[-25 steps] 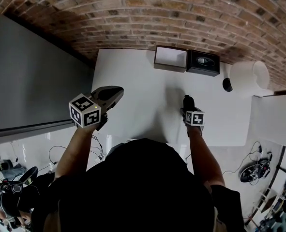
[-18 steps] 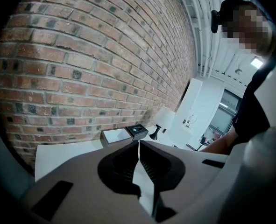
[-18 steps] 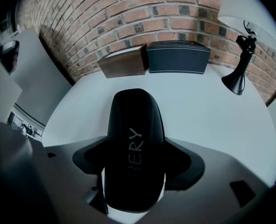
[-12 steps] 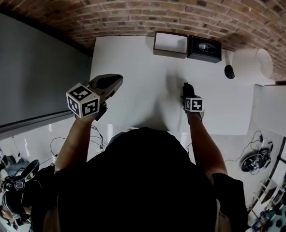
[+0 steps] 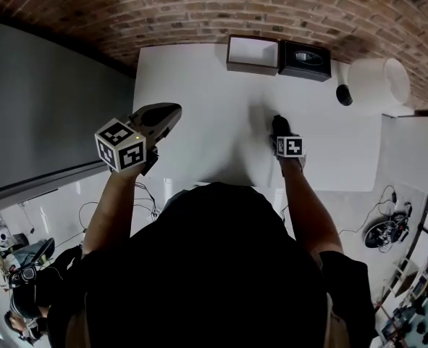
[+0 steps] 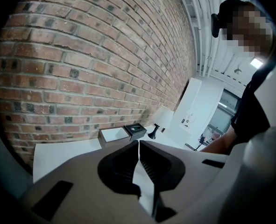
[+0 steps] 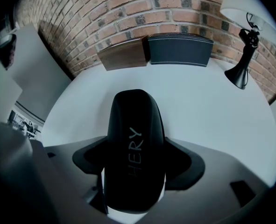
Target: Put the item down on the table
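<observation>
Currently we have the brick wall (image 5: 235, 6) behind the white table (image 5: 199, 85). At the table's far edge we see a white-shaded lamp (image 5: 376, 82) on the right, then a black box (image 5: 305, 58) just beside an open brown box (image 5: 253, 51) with a white inside. Left gripper (image 5: 163, 114) is at the table's left edge, jaws together, nothing between them. Right gripper (image 5: 280, 129) points steeply down over mid-table, jaws wide, clamped on a rounded black item (image 7: 135, 139) lettered "HERY". We can't tell whether the item touches the table.
</observation>
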Action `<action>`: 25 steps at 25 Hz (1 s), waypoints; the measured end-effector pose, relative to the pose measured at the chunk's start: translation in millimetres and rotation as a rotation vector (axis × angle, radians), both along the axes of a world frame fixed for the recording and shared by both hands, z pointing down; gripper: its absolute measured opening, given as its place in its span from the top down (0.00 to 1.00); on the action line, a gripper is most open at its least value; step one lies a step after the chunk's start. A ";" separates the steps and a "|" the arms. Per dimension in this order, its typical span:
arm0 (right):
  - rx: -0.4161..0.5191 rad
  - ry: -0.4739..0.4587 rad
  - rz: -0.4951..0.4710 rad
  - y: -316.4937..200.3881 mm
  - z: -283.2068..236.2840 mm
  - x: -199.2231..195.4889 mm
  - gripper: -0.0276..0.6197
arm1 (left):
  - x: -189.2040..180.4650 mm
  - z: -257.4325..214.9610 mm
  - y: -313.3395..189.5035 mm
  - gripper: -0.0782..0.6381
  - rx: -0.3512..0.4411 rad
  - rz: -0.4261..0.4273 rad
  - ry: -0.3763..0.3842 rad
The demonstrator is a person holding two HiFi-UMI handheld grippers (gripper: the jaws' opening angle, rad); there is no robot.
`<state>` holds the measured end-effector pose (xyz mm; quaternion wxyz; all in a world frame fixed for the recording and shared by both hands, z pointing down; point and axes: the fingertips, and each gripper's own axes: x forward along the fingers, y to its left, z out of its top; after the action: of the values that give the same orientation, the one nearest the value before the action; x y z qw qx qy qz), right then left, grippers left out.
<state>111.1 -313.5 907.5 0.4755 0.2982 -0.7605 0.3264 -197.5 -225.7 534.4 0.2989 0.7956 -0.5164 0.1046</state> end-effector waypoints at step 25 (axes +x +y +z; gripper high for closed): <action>-0.009 0.049 -0.012 -1.0 1.8 0.0 0.38 | 2.6 5.6 -11.9 0.85 0.000 0.027 0.009</action>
<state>111.1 -314.5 909.3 0.4975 0.2994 -0.7488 0.3196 -194.9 -237.6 540.1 0.2999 0.8030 -0.5043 0.1051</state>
